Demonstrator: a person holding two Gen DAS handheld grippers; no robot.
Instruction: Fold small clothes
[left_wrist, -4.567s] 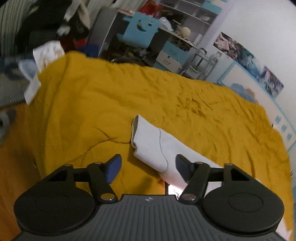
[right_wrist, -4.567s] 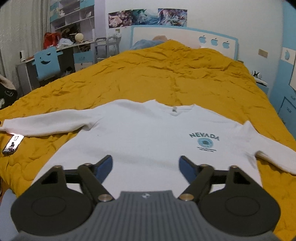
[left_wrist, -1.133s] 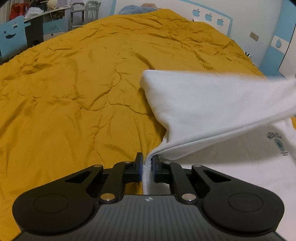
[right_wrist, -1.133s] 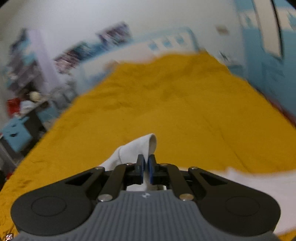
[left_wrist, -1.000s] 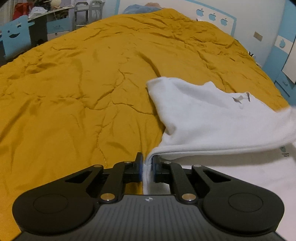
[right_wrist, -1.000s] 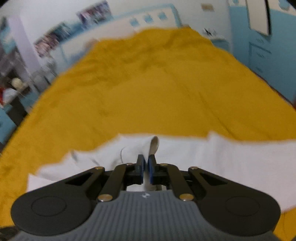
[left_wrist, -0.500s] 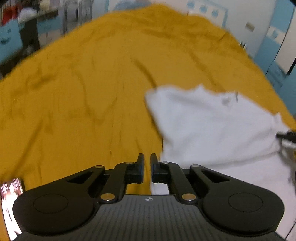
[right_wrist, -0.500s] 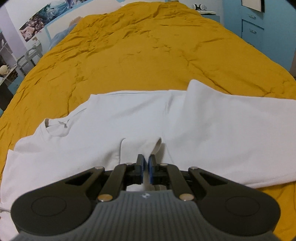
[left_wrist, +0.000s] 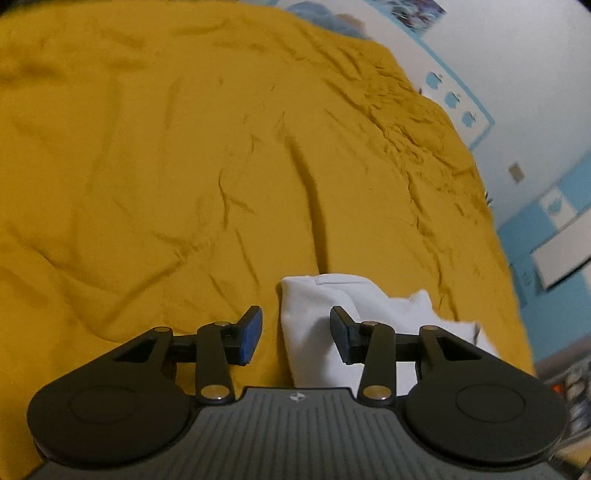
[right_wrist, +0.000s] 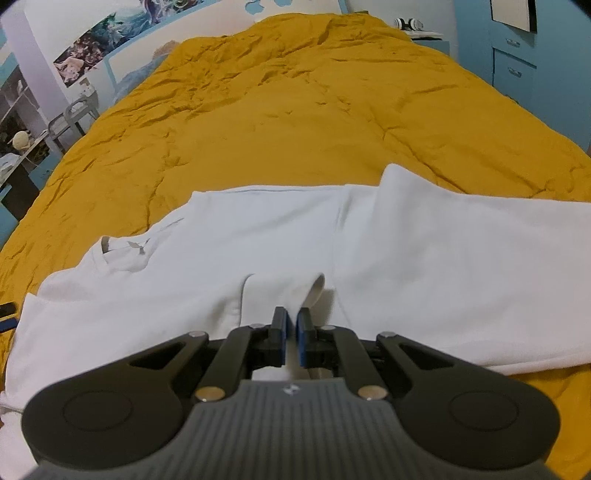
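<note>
Left gripper (left_wrist: 295, 334): jaws wide apart, holding nothing. Half a second ago they were pinched together at the shirt's edge, so the release is done.
Right gripper (right_wrist: 291, 336): jaws pressed together on a cuff (right_wrist: 280, 295) of the sweatshirt, unchanged from the earlier frames.
Sweatshirt (right_wrist: 258, 254): white, lying on the yellow bedspread (right_wrist: 314, 110). Back side is up, neck label (right_wrist: 135, 245) showing at the collar on the left of the right wrist view.
What changed: a second ago the left side was held up off the bed; now it lies flat, doubled over the body. Printed front from the earliest frames no longer shows.
Left view now: only a folded white corner (left_wrist: 321, 295) just ahead of the open jaws, nearer the right finger, not touching either pad as far as I can tell.
Sleeve: the pinched cuff sits over the middle of the body, with a seam line running away from it.
Task read: first side fold looks placed. The right side's sleeve seems brought in but not let go.
Next, my guess: open the right gripper to drop the cuff, then fold bottom to top.
Risk: cuff drags the layer if the gripper lifts before opening.
Background: posters (right_wrist: 83, 62) on the far wall.
</note>
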